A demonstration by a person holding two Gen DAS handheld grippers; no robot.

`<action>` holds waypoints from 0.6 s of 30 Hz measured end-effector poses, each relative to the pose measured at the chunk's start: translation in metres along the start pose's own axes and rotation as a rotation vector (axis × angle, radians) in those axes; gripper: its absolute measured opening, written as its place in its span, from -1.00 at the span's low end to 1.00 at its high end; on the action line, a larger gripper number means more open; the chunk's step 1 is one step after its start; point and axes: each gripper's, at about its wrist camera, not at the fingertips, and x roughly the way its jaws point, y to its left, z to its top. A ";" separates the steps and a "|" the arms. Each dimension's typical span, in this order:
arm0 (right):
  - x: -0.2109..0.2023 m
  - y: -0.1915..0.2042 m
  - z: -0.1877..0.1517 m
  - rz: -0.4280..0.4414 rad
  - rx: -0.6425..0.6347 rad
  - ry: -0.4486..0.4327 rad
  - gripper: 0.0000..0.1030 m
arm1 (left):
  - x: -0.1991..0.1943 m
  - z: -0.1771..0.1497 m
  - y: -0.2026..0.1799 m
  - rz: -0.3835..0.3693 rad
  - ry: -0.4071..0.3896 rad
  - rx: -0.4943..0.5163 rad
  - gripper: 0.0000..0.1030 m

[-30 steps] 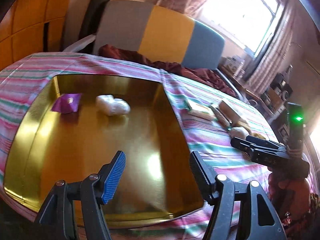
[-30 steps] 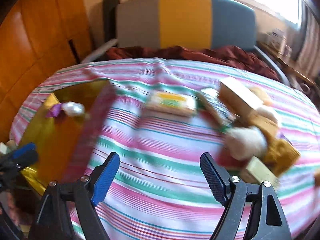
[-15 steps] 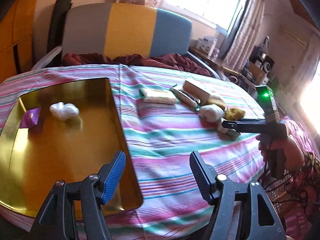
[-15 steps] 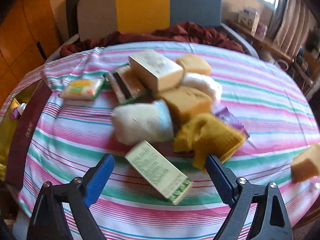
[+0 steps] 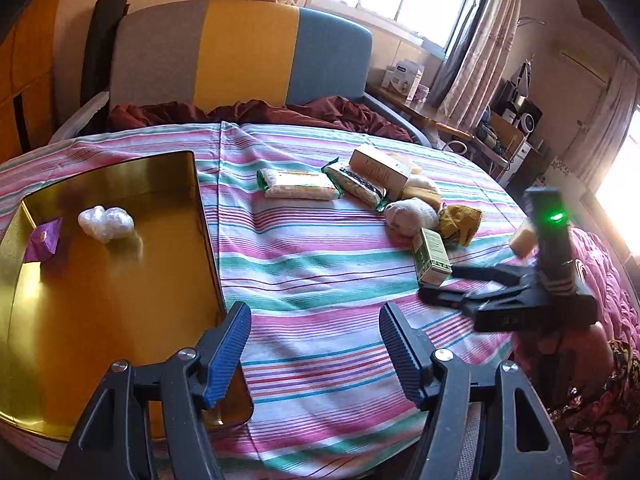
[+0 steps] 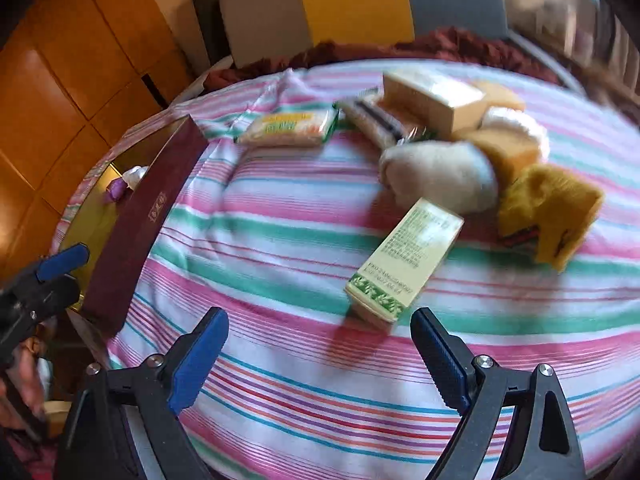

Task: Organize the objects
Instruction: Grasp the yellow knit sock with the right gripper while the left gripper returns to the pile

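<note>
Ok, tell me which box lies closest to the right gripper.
The small green-printed box, lying alone just ahead of the open right gripper; the bigger cream box sits farther back.

A: What differs from a second ago?

B: The right gripper (image 6: 320, 354) has come down toward the green-printed carton (image 6: 404, 260) on the striped cloth (image 6: 280, 240), and its jaws have just been opening, nothing between them.

A: And the left gripper (image 5: 316, 346)?

B: It has swung off the gold tray (image 5: 100, 300), now over the tray's right edge.
</note>
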 end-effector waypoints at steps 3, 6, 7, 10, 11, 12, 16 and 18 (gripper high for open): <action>-0.026 -0.021 0.007 -0.079 0.076 -0.142 0.81 | 0.002 -0.001 -0.002 -0.007 0.004 0.002 0.31; -0.045 -0.056 0.014 -0.219 0.216 -0.258 0.95 | 0.005 -0.003 -0.005 -0.022 0.017 -0.002 0.31; -0.047 -0.069 0.016 -0.274 0.252 -0.282 0.96 | 0.006 -0.004 -0.007 -0.024 0.021 0.000 0.31; -0.036 -0.091 0.023 -0.371 0.279 -0.268 0.95 | 0.007 -0.006 -0.014 -0.036 0.030 0.019 0.31; -0.031 -0.095 0.024 -0.384 0.280 -0.260 0.95 | 0.007 -0.007 -0.016 -0.039 0.034 0.026 0.31; -0.025 -0.097 0.027 -0.393 0.280 -0.250 0.89 | 0.007 -0.008 -0.018 -0.040 0.037 0.035 0.31; -0.007 -0.105 0.030 -0.376 0.281 -0.237 0.57 | 0.007 -0.009 -0.022 -0.048 0.044 0.048 0.31; -0.001 -0.109 0.031 -0.369 0.286 -0.237 0.45 | 0.008 -0.008 -0.023 -0.051 0.047 0.052 0.31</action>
